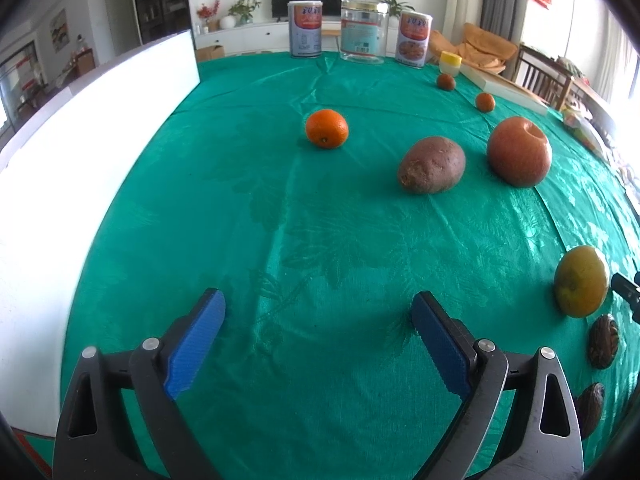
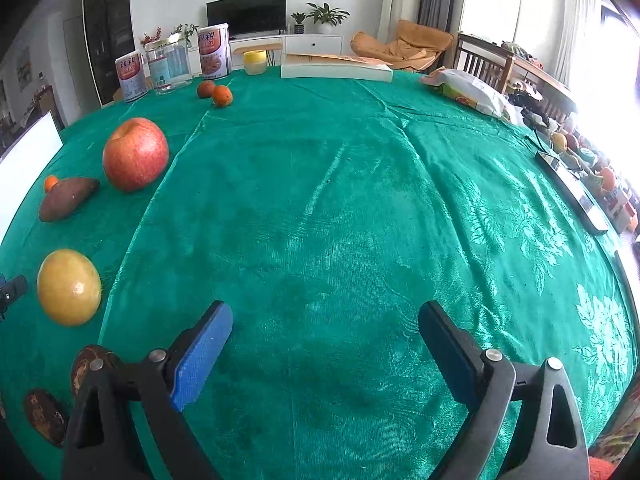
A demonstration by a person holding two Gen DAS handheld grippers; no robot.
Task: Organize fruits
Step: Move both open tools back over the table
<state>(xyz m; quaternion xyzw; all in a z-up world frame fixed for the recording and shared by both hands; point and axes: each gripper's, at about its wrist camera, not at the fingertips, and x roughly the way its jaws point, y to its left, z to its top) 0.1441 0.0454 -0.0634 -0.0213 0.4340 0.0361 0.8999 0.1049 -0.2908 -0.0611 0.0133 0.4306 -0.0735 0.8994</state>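
On the green tablecloth [image 1: 304, 216] lie an orange [image 1: 326, 128], a brown sweet potato [image 1: 432, 165], a red apple [image 1: 519, 151], a yellow-green citrus [image 1: 581, 286] and two small tangerines [image 1: 485, 101] farther back. My left gripper [image 1: 318, 308] stands open over bare cloth, nothing between its blue pads. In the right wrist view the apple [image 2: 135, 154], sweet potato [image 2: 68, 198] and yellow citrus [image 2: 69, 287] lie to the left. My right gripper [image 2: 325, 320] is open over bare cloth [image 2: 340, 208], holding nothing.
Two tins [image 1: 305, 29] and a clear jar [image 1: 363, 31] stand at the table's far edge beside a yellow-lidded cup [image 1: 450, 63] and a flat white box [image 2: 336, 71]. A white board [image 1: 80, 152] lines the left side. Dark round nuts [image 1: 603, 341] lie near the citrus. Clutter crowds the right edge [image 2: 568, 184].
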